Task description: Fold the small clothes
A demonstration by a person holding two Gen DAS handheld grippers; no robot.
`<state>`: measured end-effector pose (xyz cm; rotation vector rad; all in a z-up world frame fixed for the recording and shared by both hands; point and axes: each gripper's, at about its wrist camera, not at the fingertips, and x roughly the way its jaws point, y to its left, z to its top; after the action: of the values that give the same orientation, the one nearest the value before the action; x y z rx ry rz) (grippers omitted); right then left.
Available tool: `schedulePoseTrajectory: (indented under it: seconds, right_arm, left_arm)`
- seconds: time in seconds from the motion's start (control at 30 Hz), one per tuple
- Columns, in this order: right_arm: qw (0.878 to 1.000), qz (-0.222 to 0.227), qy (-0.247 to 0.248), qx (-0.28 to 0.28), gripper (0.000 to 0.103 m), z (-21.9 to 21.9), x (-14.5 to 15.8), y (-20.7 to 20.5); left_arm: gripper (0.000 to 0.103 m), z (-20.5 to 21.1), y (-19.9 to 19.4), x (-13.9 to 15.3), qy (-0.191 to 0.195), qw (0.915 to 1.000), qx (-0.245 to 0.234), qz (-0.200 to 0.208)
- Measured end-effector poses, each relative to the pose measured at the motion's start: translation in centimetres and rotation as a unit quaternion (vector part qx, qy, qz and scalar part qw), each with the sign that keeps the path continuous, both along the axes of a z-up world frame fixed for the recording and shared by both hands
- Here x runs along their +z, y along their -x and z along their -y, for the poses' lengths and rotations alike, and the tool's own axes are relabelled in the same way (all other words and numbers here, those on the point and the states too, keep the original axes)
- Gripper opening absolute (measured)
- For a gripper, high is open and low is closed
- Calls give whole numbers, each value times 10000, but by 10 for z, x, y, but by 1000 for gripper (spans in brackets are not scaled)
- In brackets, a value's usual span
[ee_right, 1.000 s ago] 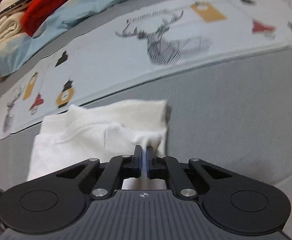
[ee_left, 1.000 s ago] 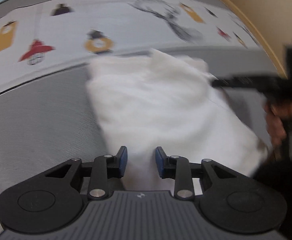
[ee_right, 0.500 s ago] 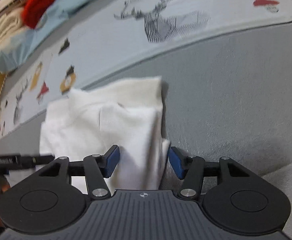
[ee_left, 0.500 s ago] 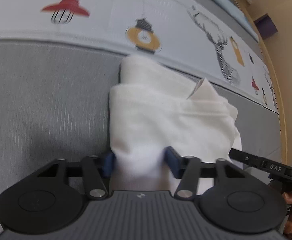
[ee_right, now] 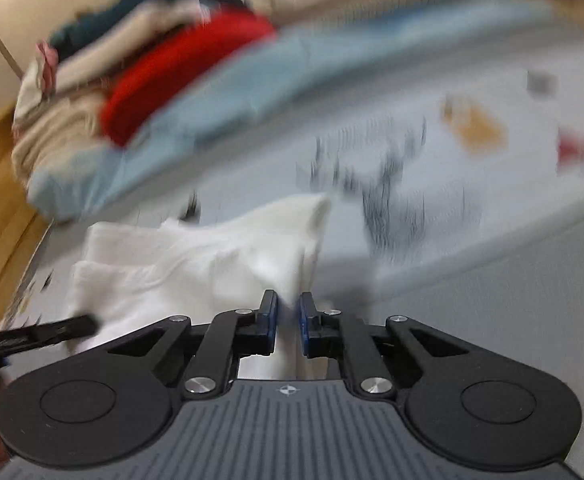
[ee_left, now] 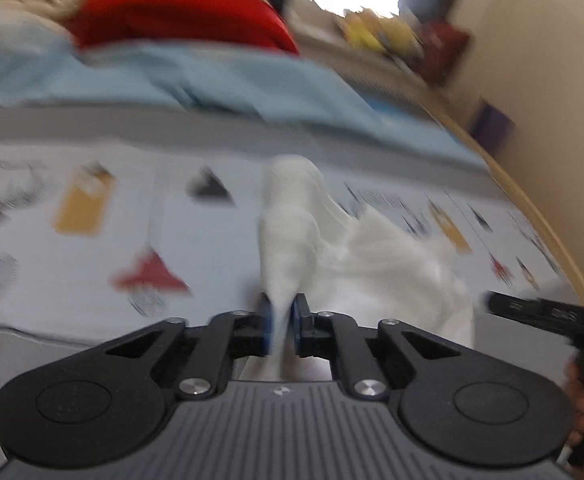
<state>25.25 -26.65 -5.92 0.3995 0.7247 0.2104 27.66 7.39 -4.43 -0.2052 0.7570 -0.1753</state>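
Lifted off the grey printed bedsheet [ee_left: 71,248] since the earlier frame: small white folded cotton garment [ee_left: 372,264], previously flat, now bunched and raised at its near edge. Heavy motion blur in both views. Seen behind, largest first: light blue blanket [ee_left: 211,76], red knit garment [ee_left: 179,16], beige cloth pile [ee_right: 63,128]. Left gripper [ee_left: 279,320] closing, blue pads pinching a narrow fold of white fabric. Right gripper [ee_right: 287,318] closing too, garment's right corner clamped between pads. Garment stretched between both grippers, just above sheet.
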Motion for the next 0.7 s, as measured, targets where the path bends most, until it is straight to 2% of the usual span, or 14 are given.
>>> schedulePoseTrajectory:
  seconds: [0.07,0.13,0.2,0.3,0.33,0.4,0.43,0.5,0.53,0.57,0.63,0.7]
  right_arm:
    - [9980,228,370,-451,26,1,7,-5]
    - [9988,194,150,-424,26,5,7,-5]
    - [9998,87,-174,45,26,2,5,-2]
    - [9940,-199,259,1040,26,-23,-3,4]
    - [9895,-392,513,1297,25,-31,-8,8]
    - [9739,-1010,1236,1617,25,-46,-29,13]
    - [9662,-1277,1540,1624,25,-48,-42,16]
    - [9632,-1429,1707,1504,26,-46,-49,18]
    - [9649,-1416,1682,1437,25,-43,-47,18]
    - [9662,-1388,1699,1352,25,-40,-44,20]
    - [9653,-1378,1941,1072,26,-33,-35,29]
    - [9700,-1301,1882,819,26,-24,-22,40]
  left_arm:
    - [18,-6,-2,2,95,9998,165,-15]
    - [19,-7,-2,-1,223,9994,70,-246]
    - [19,-3,2,-4,163,9988,-231,-398]
    - [19,6,10,-20,-8,9937,-770,-818]
    - [19,11,13,-28,-103,9891,-960,-1112]
    - [19,20,24,-56,-453,9727,-1314,-1860]
    - [18,25,32,-66,-662,9664,-1491,-1986]
    - [19,37,47,-63,-1128,9641,-1746,-1656]
    - [21,40,53,-61,-1203,9631,-1771,-1629]
    - [24,40,59,-60,-1181,9621,-1767,-1708]
    - [24,38,75,-59,-1249,9559,-1787,-1968]
    - [27,41,96,-44,-1667,9541,-1700,-1815]
